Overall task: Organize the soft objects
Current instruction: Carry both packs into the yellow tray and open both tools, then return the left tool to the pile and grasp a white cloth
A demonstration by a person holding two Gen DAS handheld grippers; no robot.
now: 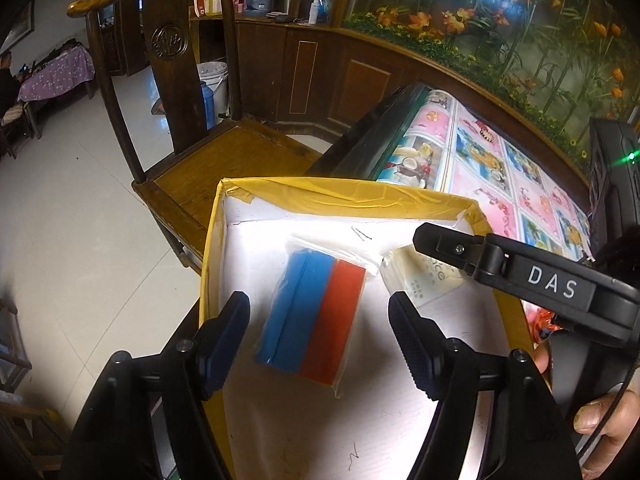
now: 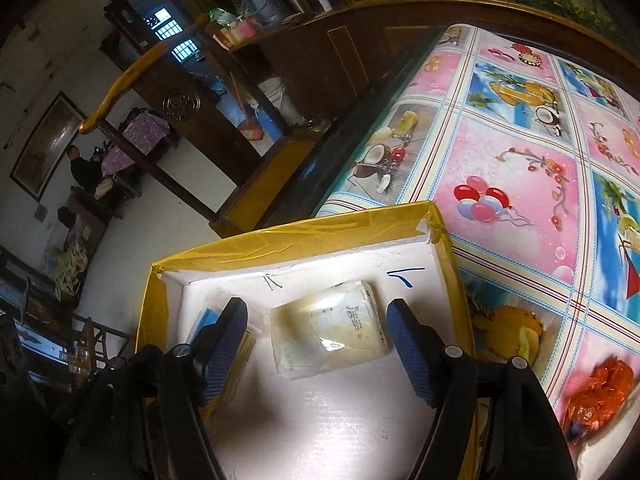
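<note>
A box point(image 1: 320, 192) with a yellow taped rim and white inside stands at the table's corner. On its floor lies a blue and red sponge pack point(image 1: 312, 312) in clear wrap. My left gripper point(image 1: 318, 304) hangs open over it, pads clear of its sides. Beside it lies a cream wrapped tissue pack point(image 1: 416, 276). In the right wrist view that tissue pack point(image 2: 328, 332) rests on the floor of the box point(image 2: 300, 232), between the spread pads of my open right gripper point(image 2: 316, 308). The blue pack's edge point(image 2: 206, 320) peeks out behind the left pad.
The table wears a pink and blue picture cloth point(image 2: 520, 140). A crumpled orange plastic bag point(image 2: 600, 396) lies on it right of the box. A wooden chair point(image 1: 224, 160) stands close behind the box's far left corner. A hand point(image 1: 604, 420) holds the right tool.
</note>
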